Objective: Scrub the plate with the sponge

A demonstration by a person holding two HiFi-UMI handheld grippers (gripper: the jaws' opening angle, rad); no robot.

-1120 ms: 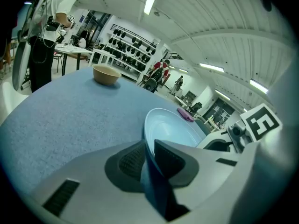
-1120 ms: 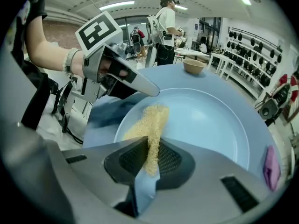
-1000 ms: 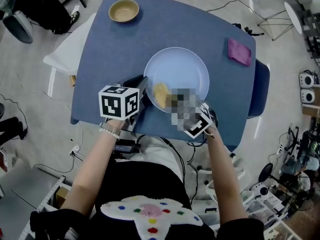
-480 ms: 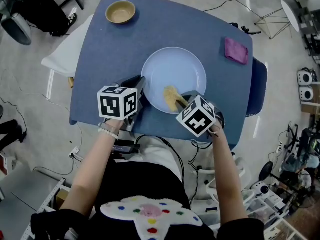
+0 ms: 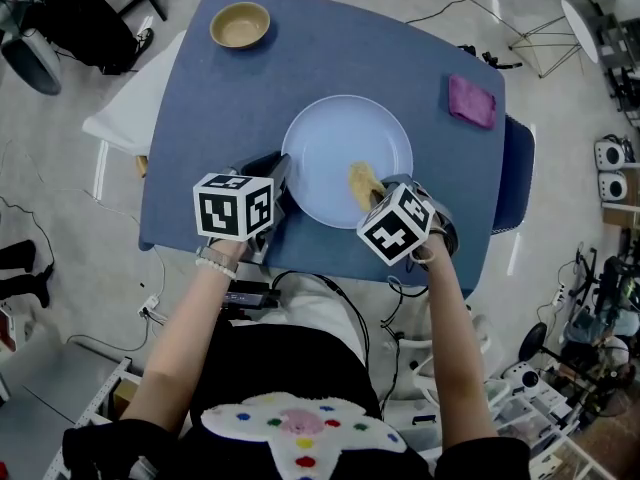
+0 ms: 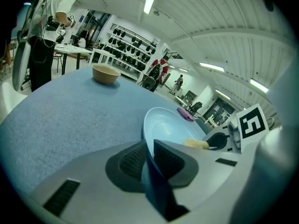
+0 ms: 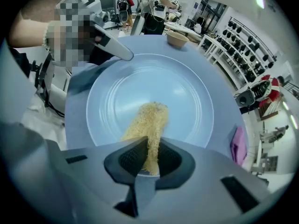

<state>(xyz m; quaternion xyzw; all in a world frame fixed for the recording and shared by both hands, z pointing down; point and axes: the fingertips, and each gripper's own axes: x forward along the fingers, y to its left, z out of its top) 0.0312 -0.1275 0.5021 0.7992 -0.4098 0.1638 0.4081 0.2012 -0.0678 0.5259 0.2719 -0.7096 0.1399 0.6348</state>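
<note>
a: look, the right gripper (image 5: 375, 196) has the sponge (image 5: 362, 181) squeezed tight between its jaws. the yellow bit sticks out just past the tips and is pressed down on the plate (image 5: 345, 138).

b: it was somewhere else a moment ago, wasn't it?

a: yes. the sponge was close to the left gripper (image 5: 283, 176) then. now it has slid away from that one, across the part of the plate nearest the person.

b: and the left gripper?

a: it has not moved. its jaws are pinched on the plate's edge, one above and one below, so the plate stays put on the table (image 5: 220, 108).

b: so the scrubbing is going on?

a: i think so. one strip has been wiped. the part of the plate beyond the sponge's tip looks like it still needs a rub.

b: what about the bowl (image 5: 240, 24) and the purple cloth (image 5: 472, 101)?

a: both are far out past the grippers. nobody is touching them.
</note>
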